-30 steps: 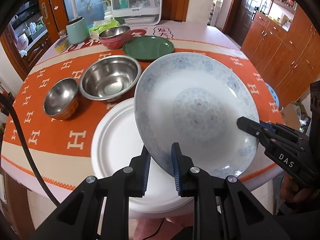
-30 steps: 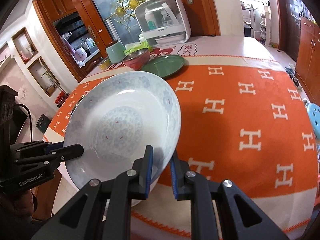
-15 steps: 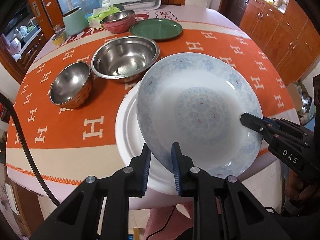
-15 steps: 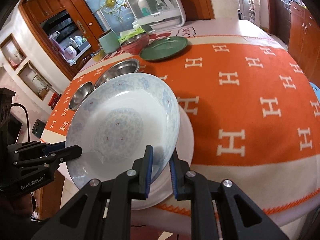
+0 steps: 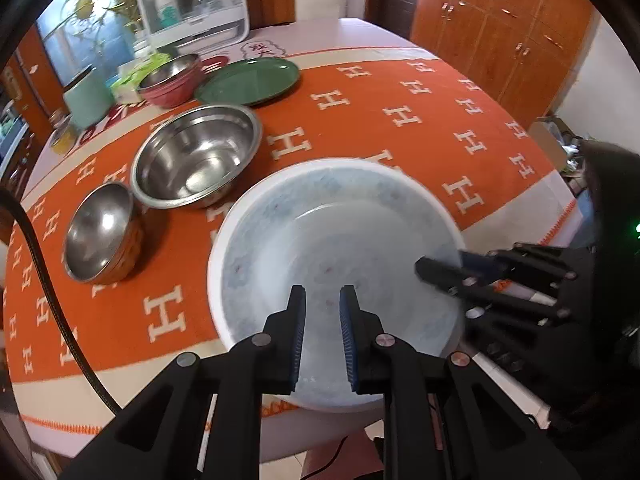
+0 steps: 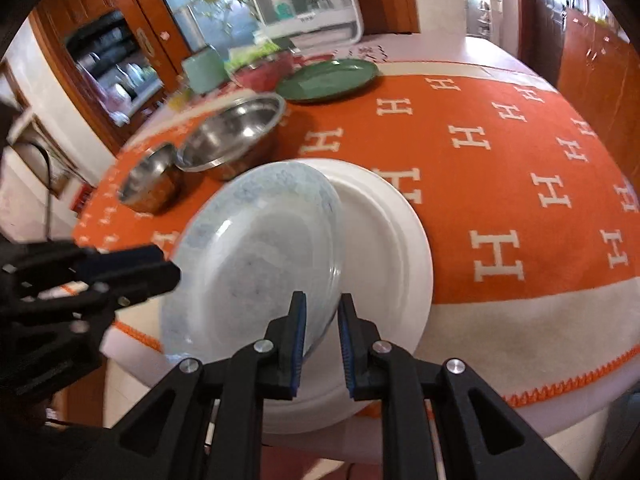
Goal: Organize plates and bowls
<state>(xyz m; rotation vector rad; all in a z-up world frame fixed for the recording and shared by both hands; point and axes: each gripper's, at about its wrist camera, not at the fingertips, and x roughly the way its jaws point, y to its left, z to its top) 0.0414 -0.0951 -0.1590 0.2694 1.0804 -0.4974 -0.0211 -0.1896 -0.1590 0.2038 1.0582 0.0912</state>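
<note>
- Right in front of both claws, the blue-patterned plate (image 6: 256, 256) is now down over the white plate (image 6: 384, 248) at the near edge of the table (image 6: 520, 320). A second ago it was tipped up steeply and only partly over the white one, so it's basically been swung across and laid flatter.
- It isn't fully settled by the look of it. In the right wrist view the side toward the left gripper (image 5: 322, 336) sits higher and sticks out past the white plate's rim, while the far edge looks like it's resting on the white plate.
- For the task, I'd say that's one plate stack almost done. What's left is nudging it to centre and letting go.
- The left gripper points steeply down, fingers pinching the plate's near rim, and its jaws are still squeezing in a touch.
- The right gripper (image 6: 322, 336) is also angled steeply down, clamped on the rim on its own side, with no change in its grip. Each claw shows up off to the side in the other's camera.
- Beyond the left claw and to its left sit the small steel bowl (image 5: 100, 234) and big steel bowl (image 5: 198, 156), not nested yet. Further back are the green plate (image 5: 250, 80) and red bowl (image 5: 172, 84).
</note>
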